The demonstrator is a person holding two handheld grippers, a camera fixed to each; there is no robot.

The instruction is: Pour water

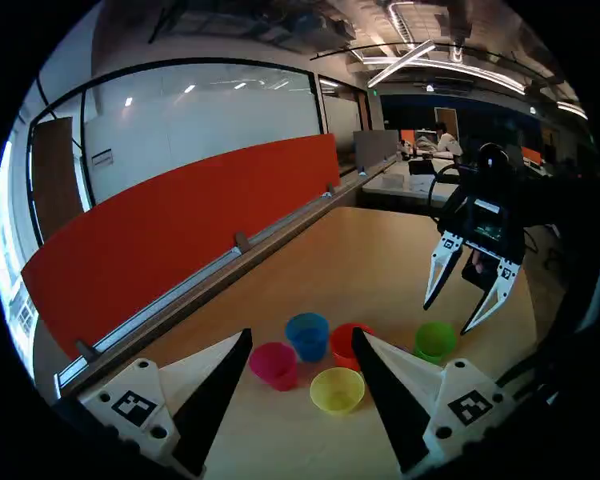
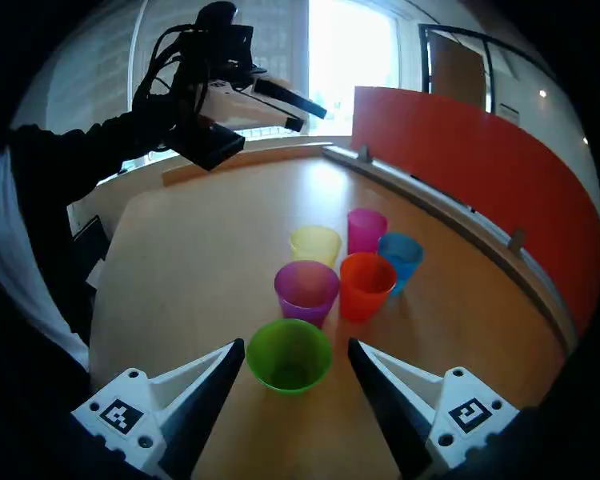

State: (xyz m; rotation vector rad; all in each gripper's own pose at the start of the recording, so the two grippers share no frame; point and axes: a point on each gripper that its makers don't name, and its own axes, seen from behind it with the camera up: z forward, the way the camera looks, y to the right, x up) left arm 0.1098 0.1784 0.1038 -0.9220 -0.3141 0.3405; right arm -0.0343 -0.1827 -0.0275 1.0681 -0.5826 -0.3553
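The cups stand in a loose cluster on the wooden worktop [image 2: 188,264]. In your right gripper view, the green cup [image 2: 290,356] is nearest, upright and a little apart from the rest. Behind it the purple cup [image 2: 306,292] and the orange cup [image 2: 366,284] stand side by side, touching or nearly so. Farther back are the yellow cup [image 2: 315,244], the pink cup [image 2: 366,230] and the blue cup [image 2: 401,256], the blue one just beside the orange. All are upright. Whether any holds water is hard to judge from here.

Your right claw [image 2: 294,344] is spread wide, with the green cup sitting between its two fingers. A gap shows on either side, so neither finger seems to press on it. From the left gripper view, this claw hangs over the worktop with its tips just above and behind the green cup.

Your left claw [image 1: 301,332] is also spread and holds nothing. It points at the cluster, with the blue cup centred between its fingers but farther off. In the right gripper view it is raised well above the worktop, held by a hand in a dark sleeve [image 2: 68,160].

A red partition [image 1: 180,216] runs along the worktop's far edge.
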